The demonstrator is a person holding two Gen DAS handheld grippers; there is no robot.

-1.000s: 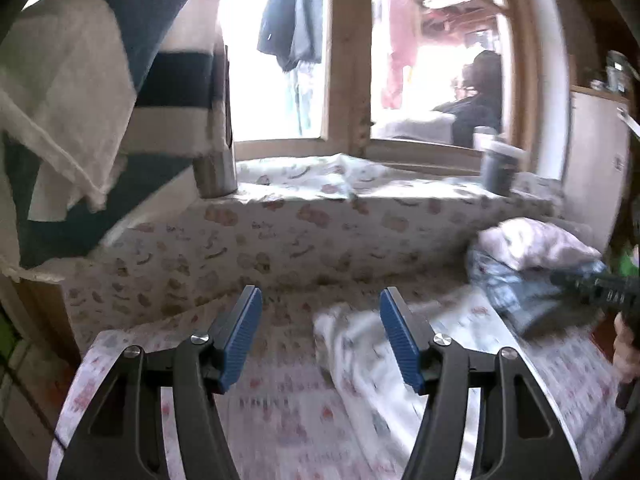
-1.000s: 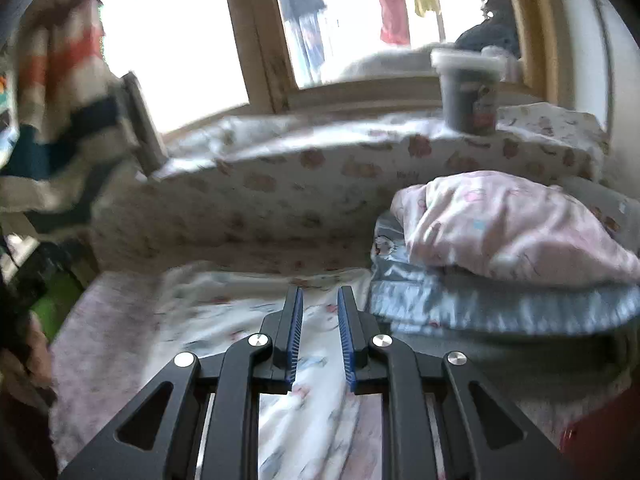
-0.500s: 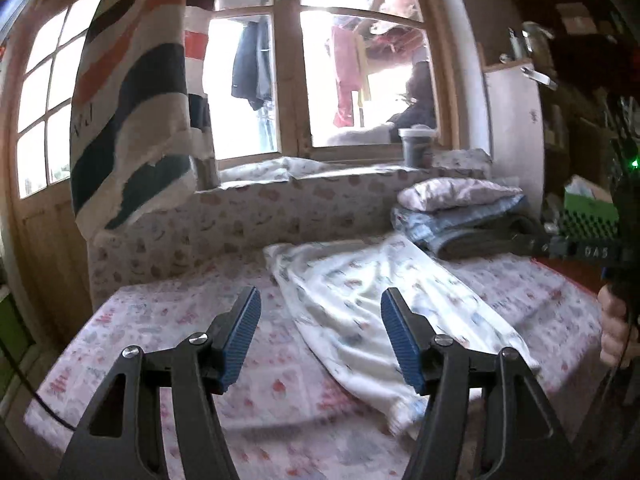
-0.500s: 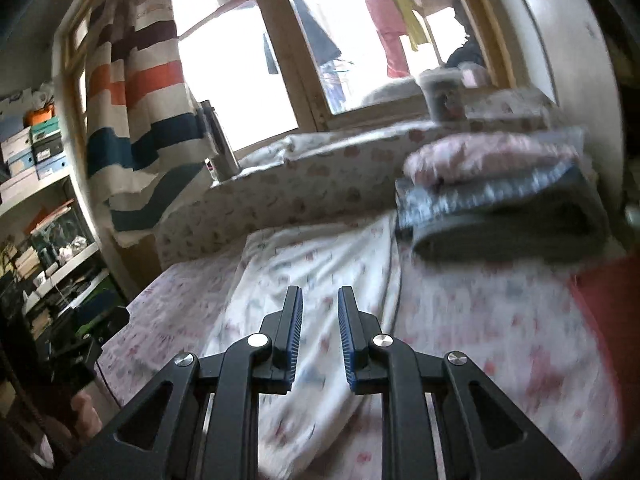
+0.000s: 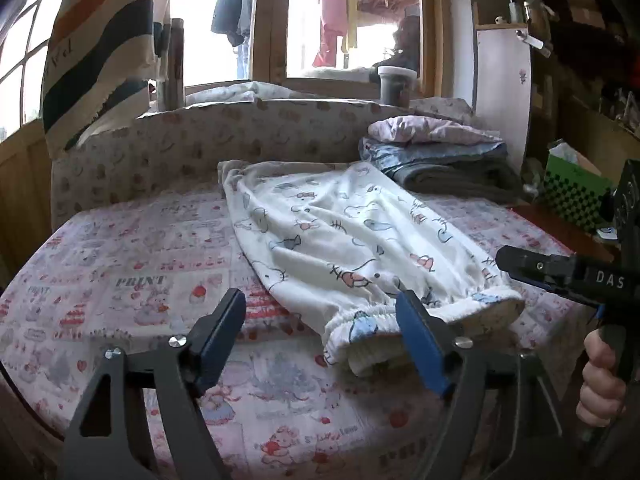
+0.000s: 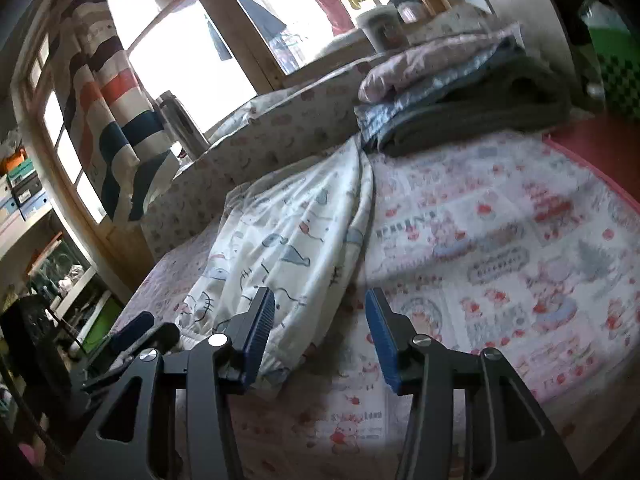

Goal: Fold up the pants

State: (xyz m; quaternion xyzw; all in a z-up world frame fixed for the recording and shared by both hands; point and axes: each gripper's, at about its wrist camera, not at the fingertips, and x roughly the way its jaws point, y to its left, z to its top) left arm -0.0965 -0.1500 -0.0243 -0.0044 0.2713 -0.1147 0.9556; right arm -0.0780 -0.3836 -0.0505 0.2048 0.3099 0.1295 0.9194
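I've got both grippers spread, nothing held — left gripper [image 5: 320,332], right gripper [image 6: 320,320]. Pants [image 5: 344,240] lie lengthwise on the bed [image 5: 140,248], elastic end twd me, far end at the backrest.

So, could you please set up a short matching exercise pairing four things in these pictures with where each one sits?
Things:
1. white cartoon-print pants
2. stack of folded clothes
3. striped towel
4. lidded jar

Places:
A. standing on the window ledge
B. hanging at the left by the window
C. spread flat across the middle of the patterned sheet
D. piled at the far right of the bed

Pairs: 1-C, 2-D, 3-B, 4-A
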